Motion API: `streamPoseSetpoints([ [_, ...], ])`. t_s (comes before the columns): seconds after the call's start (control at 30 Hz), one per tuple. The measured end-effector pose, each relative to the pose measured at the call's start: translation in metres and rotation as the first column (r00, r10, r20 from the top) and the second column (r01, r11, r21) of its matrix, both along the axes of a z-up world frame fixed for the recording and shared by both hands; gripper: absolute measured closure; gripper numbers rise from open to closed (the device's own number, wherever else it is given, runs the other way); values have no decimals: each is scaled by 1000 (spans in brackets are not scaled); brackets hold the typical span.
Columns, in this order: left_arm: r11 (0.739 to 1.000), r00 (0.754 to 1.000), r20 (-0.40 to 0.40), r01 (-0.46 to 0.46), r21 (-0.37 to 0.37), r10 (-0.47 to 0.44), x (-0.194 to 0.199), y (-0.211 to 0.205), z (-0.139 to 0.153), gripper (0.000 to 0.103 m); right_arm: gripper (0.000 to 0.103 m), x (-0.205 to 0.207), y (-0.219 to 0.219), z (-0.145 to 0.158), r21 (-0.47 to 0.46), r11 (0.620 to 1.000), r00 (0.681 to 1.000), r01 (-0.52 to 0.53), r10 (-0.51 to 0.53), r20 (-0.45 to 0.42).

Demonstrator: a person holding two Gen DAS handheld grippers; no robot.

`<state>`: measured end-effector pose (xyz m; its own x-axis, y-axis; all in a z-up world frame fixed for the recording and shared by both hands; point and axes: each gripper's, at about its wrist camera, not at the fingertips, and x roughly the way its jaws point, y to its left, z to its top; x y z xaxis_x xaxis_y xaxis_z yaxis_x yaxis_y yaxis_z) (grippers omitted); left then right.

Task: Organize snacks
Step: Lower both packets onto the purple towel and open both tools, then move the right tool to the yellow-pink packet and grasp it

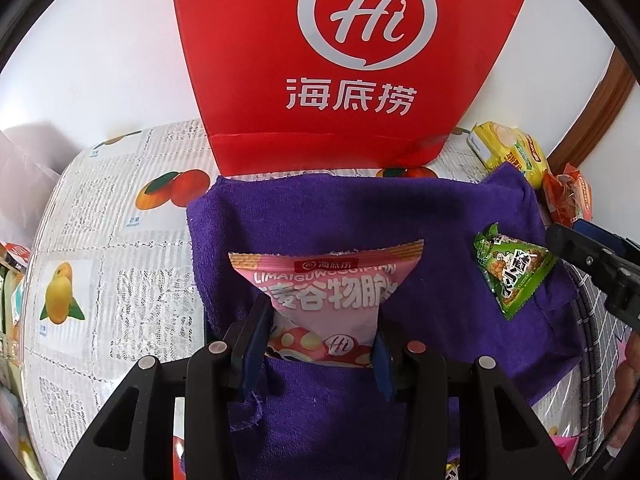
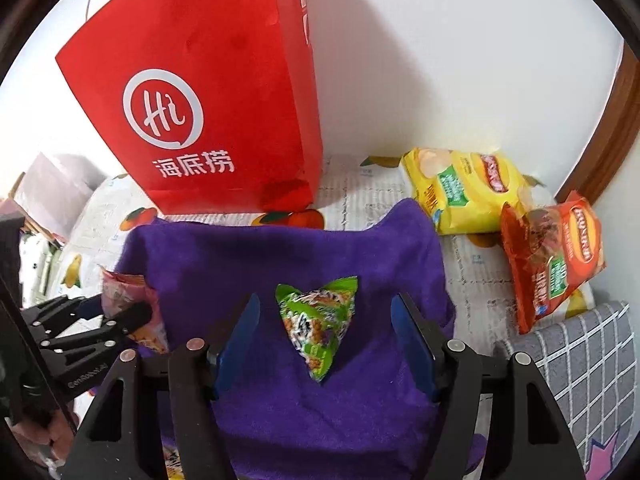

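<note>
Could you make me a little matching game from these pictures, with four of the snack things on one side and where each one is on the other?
Things:
1. pink snack packet
2. green triangular packet
3. red paper bag
4. yellow packet

Places:
A. standing upright against the wall, behind the purple towel
B. lying loose on the towel, between the right gripper's open fingers
C. clamped in the left gripper
D. on the tablecloth near the wall, beside the orange-red packet

Pairs: 1-C, 2-B, 3-A, 4-D

Fuzzy purple cloth [image 2: 280, 248], glossy red paper bag [image 2: 224, 92]
</note>
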<state>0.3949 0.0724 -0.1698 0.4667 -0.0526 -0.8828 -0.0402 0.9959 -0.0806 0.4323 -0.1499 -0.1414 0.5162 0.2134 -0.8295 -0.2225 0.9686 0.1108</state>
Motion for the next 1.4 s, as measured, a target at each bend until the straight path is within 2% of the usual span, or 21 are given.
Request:
streamPoseSetpoints([
  [0.2, 1000, 1000, -19, 8, -24, -8, 2, 0, -4, 60, 36, -5, -2, 12, 18, 1000, 999, -3, 2, 40],
  [0.37, 998, 1000, 0, 19, -54, -19, 2, 2, 0, 59, 36, -9, 0, 20, 28, 999, 998, -19, 17, 61],
  [0.57, 998, 1000, 29, 6, -67, -4, 0, 5, 9, 45, 36, -12, 4, 25, 22, 999, 997, -36, 34, 69],
  [0.8, 997, 999, 53, -4, -75, 8, -3, 10, 21, 44, 36, -29, 0, 41, 42, 999, 995, -28, 24, 97],
  [0.93, 995, 997, 76, -3, -95, 11, -8, 10, 32, 44, 36, -56, -10, 45, 101, 995, 997, -13, 6, 72],
  [1.1, 996, 992, 122, 29, -81, -19, -25, -4, 54, 44, 36, -110, -17, 42, 103, 995, 999, 5, -10, 42],
  [1.27, 992, 989, 147, 50, -116, -32, -57, -6, 71, 44, 35, -158, -14, 24, 94, 996, 1000, 6, -4, -26],
  [1.4, 992, 988, 150, 56, -111, -39, -87, 4, 72, 44, 35, -183, -13, 7, 89, 996, 997, 27, -20, -80],
])
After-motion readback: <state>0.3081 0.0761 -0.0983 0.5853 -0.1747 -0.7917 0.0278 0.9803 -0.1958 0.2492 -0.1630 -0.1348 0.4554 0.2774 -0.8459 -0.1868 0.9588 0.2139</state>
